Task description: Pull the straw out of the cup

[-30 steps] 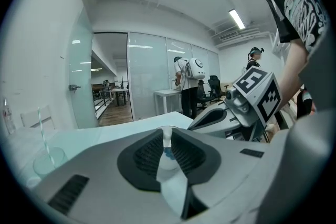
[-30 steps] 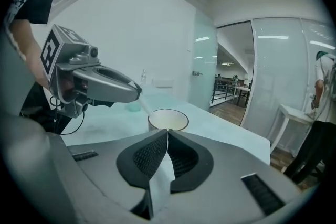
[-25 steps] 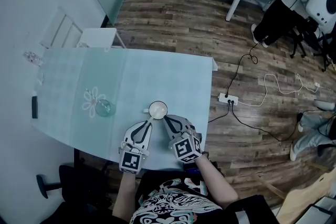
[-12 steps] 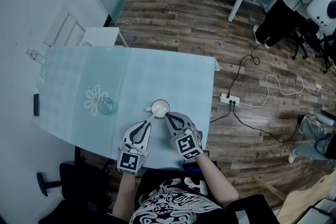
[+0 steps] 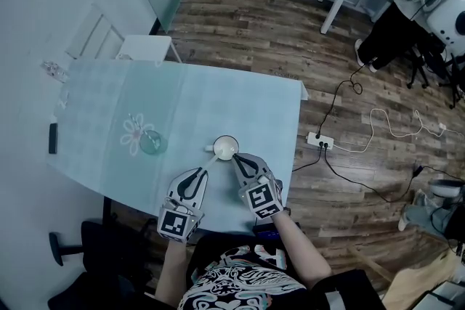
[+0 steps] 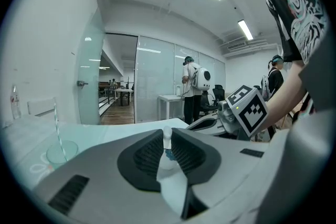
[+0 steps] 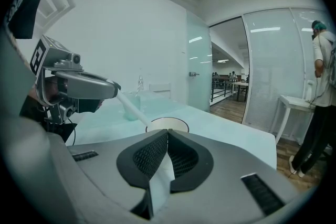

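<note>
The person stands at the near edge of the pale blue desk (image 5: 189, 94) and has a claw in each hand. The left claw (image 6: 167, 140) is pinching the white straw (image 5: 213, 161) between its pads, close to the upper end of the straw, and a short piece comes out above the pads. From this claw the straw goes forward and a little to the right, slanting down, and its other end is inside the white cup (image 5: 225, 147). The cup stands just in front of both claws, nearer to the right one.

The right claw (image 7: 167, 136) has its two pads pressed together, and I see nothing between them. Its tips are at the near side of the cup; I cannot tell if they touch the wall of the cup. The two claws are side by side and near each other.

To the left of the left claw, a bit further away, there is a clear glass (image 5: 150, 144) with a striped straw (image 6: 58, 128) in it. The glass stands beside a flower pattern (image 5: 133, 133) on the desk. On the wooden floor, well to the right of the right claw, lies a white power strip (image 5: 318, 141) with cables
</note>
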A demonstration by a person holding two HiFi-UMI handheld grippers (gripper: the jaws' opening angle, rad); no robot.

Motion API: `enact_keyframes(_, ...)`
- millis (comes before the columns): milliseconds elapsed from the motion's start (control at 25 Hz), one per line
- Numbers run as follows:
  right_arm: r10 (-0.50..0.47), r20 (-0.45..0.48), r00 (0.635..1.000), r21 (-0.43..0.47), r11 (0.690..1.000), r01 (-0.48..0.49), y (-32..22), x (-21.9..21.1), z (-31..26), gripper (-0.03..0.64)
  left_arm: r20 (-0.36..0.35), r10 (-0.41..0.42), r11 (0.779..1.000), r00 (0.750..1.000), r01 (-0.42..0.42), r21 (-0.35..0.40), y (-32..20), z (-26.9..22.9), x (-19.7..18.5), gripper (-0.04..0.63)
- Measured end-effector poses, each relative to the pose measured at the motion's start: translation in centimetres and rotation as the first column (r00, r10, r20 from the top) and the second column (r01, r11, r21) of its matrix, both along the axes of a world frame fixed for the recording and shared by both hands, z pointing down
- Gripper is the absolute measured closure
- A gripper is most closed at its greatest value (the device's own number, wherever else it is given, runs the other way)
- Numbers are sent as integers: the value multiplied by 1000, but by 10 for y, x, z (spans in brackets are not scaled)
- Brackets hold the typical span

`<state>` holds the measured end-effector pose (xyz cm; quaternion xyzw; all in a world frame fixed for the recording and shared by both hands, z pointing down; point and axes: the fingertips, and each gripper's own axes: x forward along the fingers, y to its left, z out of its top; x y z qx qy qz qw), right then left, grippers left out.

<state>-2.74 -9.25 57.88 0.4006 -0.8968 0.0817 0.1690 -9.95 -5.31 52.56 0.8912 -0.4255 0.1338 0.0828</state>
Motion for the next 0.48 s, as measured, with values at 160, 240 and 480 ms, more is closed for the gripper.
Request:
enact_keyframes(160, -1, 21, 1000, -20, 1000, 1, 0, 0, 0, 583, -2, 0, 1000, 1000, 0, 15, 2, -3, -4, 548)
enact_keyframes(240, -4, 18, 1000, -25, 1000, 5, 1, 1, 2, 584, -8, -2, 1000, 1000, 2, 13, 3, -5, -4, 548)
enact_keyframes(480, -13, 36, 999, -33, 999, 14, 4, 1, 2, 581, -8, -4, 1000, 1000, 4, 11, 4, -8, -6, 548)
